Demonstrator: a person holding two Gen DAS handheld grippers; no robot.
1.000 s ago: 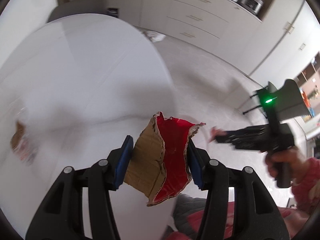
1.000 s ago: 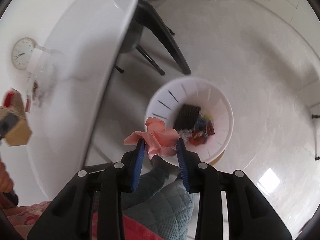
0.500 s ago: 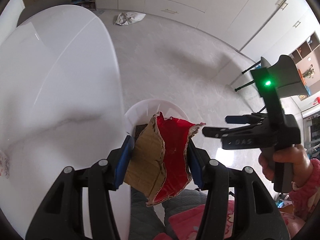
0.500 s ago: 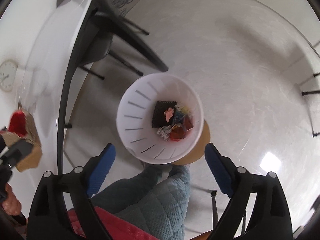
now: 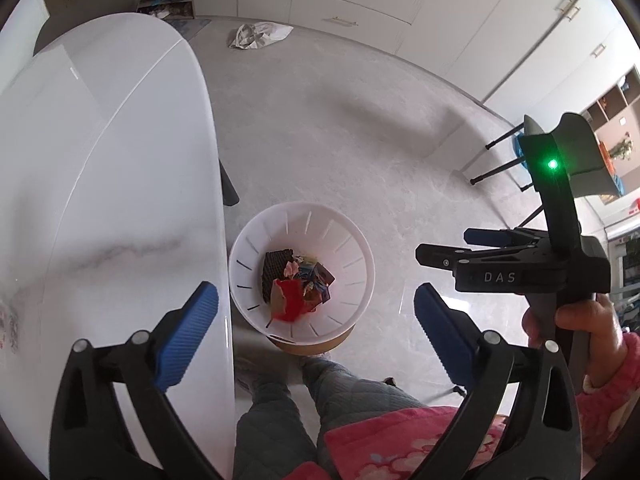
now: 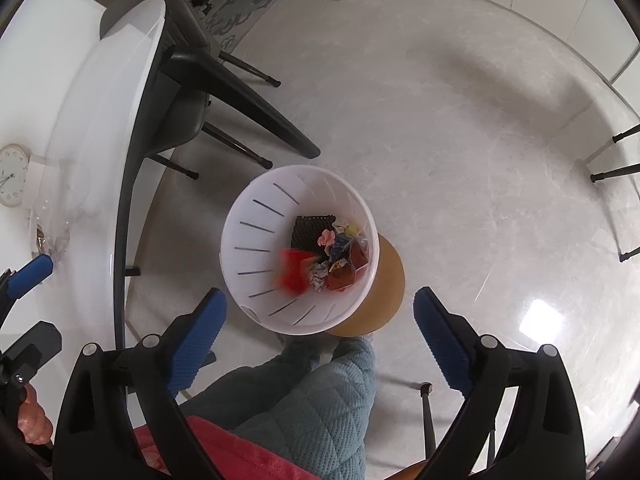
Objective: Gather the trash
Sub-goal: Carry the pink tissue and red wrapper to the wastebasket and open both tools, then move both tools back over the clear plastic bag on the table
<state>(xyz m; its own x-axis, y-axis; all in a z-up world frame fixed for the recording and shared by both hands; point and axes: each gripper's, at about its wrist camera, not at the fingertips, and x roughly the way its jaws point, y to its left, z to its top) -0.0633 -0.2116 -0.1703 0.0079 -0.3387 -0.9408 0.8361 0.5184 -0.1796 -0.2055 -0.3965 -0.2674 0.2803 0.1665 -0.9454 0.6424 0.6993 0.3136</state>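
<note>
- Left tool [image 5: 316,304] is above the white bin [image 5: 360,248], pointing steeply down; its jaws have just been opening, now stand wide, nothing between them.
- The red-and-brown cardboard scrap [image 5: 289,300] is in the bin on top of the pile; blurred in the right wrist view, so likely still settling.
- Right tool [image 6: 320,320] is also over the bin, jaws spread wide and empty. Judged: both stand over the opening so that pieces fall straight in.
- Pink crumpled paper [image 6: 326,237] lies on the heap, touching a black ridged sheet [image 6: 310,226].
- Bin: round, smooth plastic, slotted walls, tan base. It sits on the grey marbled floor [image 6: 460,120] just beside the glossy white table [image 5: 100,200], an easy drop from the edge.
- Heap: torn corrugated card, crinkled wrappers, balled paper.
- Faint litter at the table's near edge [image 6: 50,236]; more to collect, probably.
</note>
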